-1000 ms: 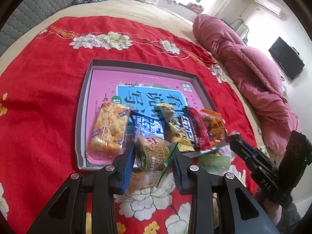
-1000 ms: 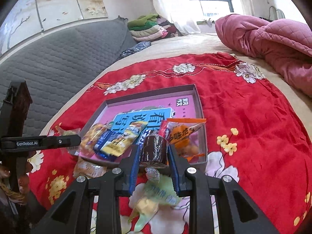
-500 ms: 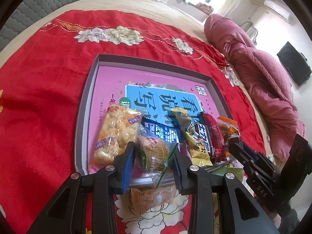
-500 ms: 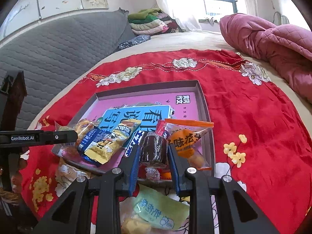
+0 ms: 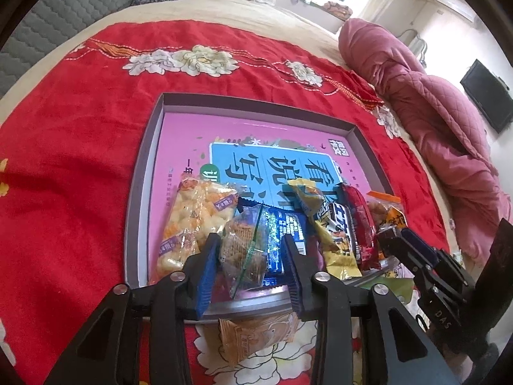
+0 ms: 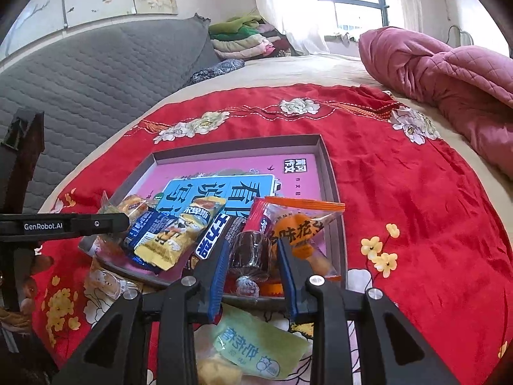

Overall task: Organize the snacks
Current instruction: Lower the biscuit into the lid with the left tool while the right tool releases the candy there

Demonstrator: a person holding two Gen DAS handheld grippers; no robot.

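On the red flowered blanket (image 5: pixel 80 166), a shallow grey tray (image 5: pixel 134 211) with a pink and blue printed sheet on its floor. Along the tray's near edge, a row of snacks: a clear bag of pale puffed pieces (image 5: pixel 192 221) at the left, a blue wrapper (image 5: pixel 285 234), a yellow packet (image 5: pixel 333 243), a red packet (image 5: pixel 360 221) and an orange-printed bag (image 6: pixel 304 224) at the right. Over the near rim, the left gripper (image 5: pixel 250 266), jaws opening, with a clear green-edged packet of brown noodle snack (image 5: pixel 243 250) between them; left pad just at the wrapper, right pad with a gap, packet resting on the tray floor beside the blue wrapper. At the right end of the row, the right gripper (image 6: pixel 253 266), jaws also opening, with a dark brown wrapped sweet (image 6: pixel 251 252) between the blue pads, close to both; cannot tell whether the pads press on it. Just beside the sweet, the orange-printed bag. Outside the tray, on the blanket below the grippers, an orange biscuit packet (image 5: pixel 256 337) and a light green packet (image 6: pixel 256 346). Beyond, a pink quilt (image 6: pixel 449 70) and a grey padded headboard (image 6: pixel 96 70).
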